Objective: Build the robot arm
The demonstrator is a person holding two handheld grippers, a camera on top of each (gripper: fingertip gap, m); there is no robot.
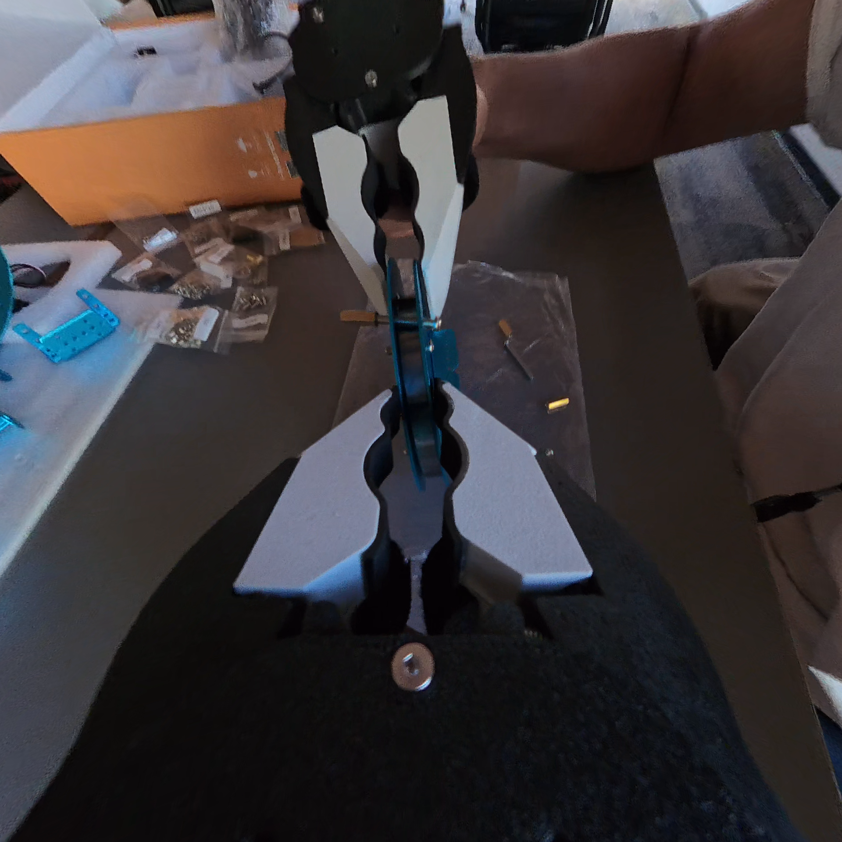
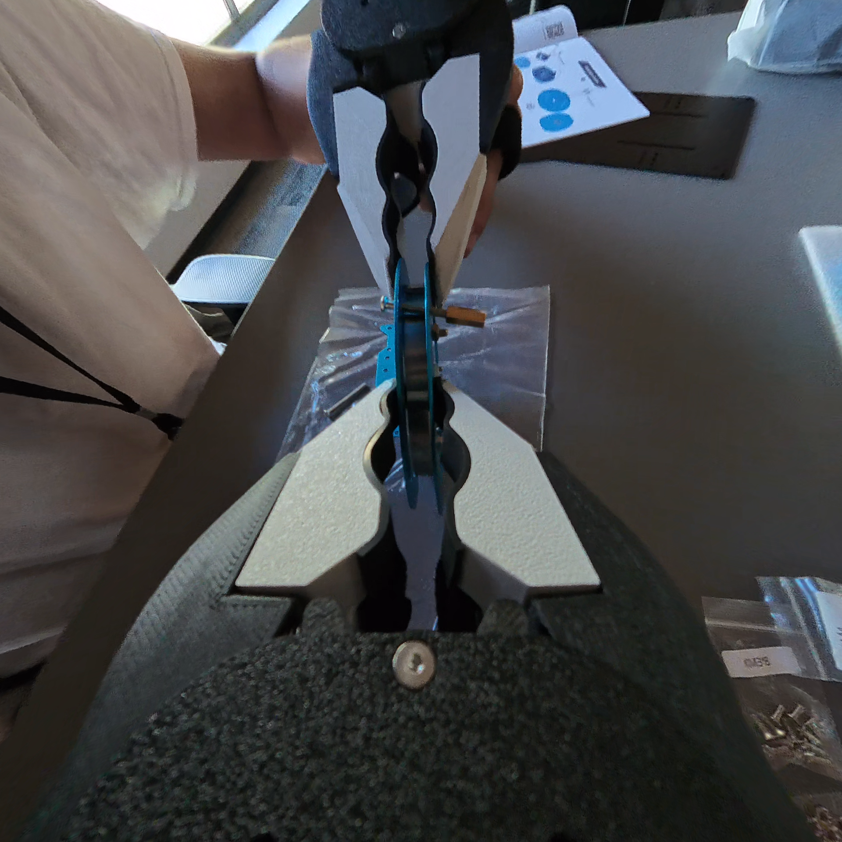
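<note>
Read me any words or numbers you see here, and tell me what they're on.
I won't quote writing; here's where it stands.
Orange box side: blurred print.
White labels on parts bags: too small.
Instruction sheet: too small.
White bag label: blurry.

No writing can be read with certainty; small white labels (image 1: 204,209) on the clear bags (image 1: 196,291) carry print too blurred to make out; the orange box (image 1: 150,155) has white marks on its side; the printed sheet (image 2: 574,86) shows blue drawings and a square code; a bag label (image 2: 758,661) bears small letters.
</note>
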